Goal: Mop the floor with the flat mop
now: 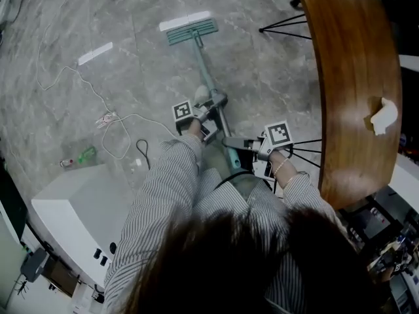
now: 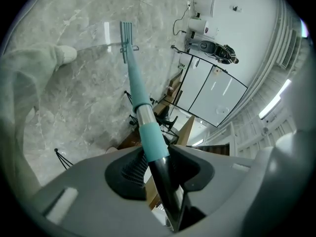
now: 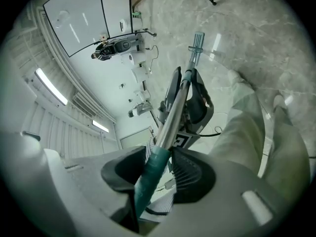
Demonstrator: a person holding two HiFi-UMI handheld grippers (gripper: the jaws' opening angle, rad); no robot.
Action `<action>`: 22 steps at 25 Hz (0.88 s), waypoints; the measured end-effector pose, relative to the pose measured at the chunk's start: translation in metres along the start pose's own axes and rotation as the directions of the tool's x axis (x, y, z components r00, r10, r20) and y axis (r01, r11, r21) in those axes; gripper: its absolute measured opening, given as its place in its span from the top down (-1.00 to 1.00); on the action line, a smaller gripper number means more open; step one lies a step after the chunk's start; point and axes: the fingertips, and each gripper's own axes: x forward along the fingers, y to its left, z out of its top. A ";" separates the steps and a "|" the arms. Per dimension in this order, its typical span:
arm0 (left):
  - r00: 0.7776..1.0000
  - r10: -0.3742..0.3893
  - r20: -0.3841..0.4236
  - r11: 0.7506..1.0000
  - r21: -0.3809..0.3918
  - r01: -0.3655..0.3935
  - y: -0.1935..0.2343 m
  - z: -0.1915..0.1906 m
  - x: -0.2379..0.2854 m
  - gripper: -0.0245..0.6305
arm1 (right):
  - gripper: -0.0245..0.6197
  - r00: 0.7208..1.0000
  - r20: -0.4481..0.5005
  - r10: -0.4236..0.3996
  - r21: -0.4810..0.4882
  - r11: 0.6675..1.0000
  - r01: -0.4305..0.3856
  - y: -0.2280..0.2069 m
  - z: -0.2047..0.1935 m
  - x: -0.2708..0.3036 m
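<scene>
A flat mop lies with its teal and white head [image 1: 189,29] flat on the grey marble floor, its teal handle [image 1: 207,77] slanting back toward me. My left gripper [image 1: 208,107] is shut on the handle partway up; in the left gripper view the handle [image 2: 139,95] runs out from between the jaws to the mop head [image 2: 127,32]. My right gripper [image 1: 234,142] is shut on the handle's upper end. In the right gripper view the handle [image 3: 170,120] passes between the jaws toward the left gripper [image 3: 195,100] and the mop head [image 3: 198,39].
A curved wooden table [image 1: 357,70] with a crumpled tissue [image 1: 383,116] stands at the right, black stand legs [image 1: 283,26] beside it. A white cable [image 1: 98,97] and small litter [image 1: 86,154] lie on the floor at the left. A white cabinet [image 1: 78,208] is near my left side.
</scene>
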 end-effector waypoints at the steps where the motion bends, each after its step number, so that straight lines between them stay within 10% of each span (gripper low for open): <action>1: 1.000 0.008 0.001 1.000 0.007 -0.008 -0.011 0.018 0.006 0.51 | 0.42 1.000 0.001 -0.011 -0.005 1.000 0.011 0.009 0.018 0.010; 16: 0.987 0.157 -0.026 0.978 0.142 -0.152 -0.174 0.305 0.124 0.50 | 0.43 0.989 0.150 0.005 -0.034 0.999 0.000 0.166 0.309 0.131; 22: 0.987 0.140 0.078 0.983 0.111 -0.148 -0.204 0.353 0.147 0.54 | 0.43 0.974 0.221 0.045 -0.016 0.999 -0.043 0.186 0.361 0.145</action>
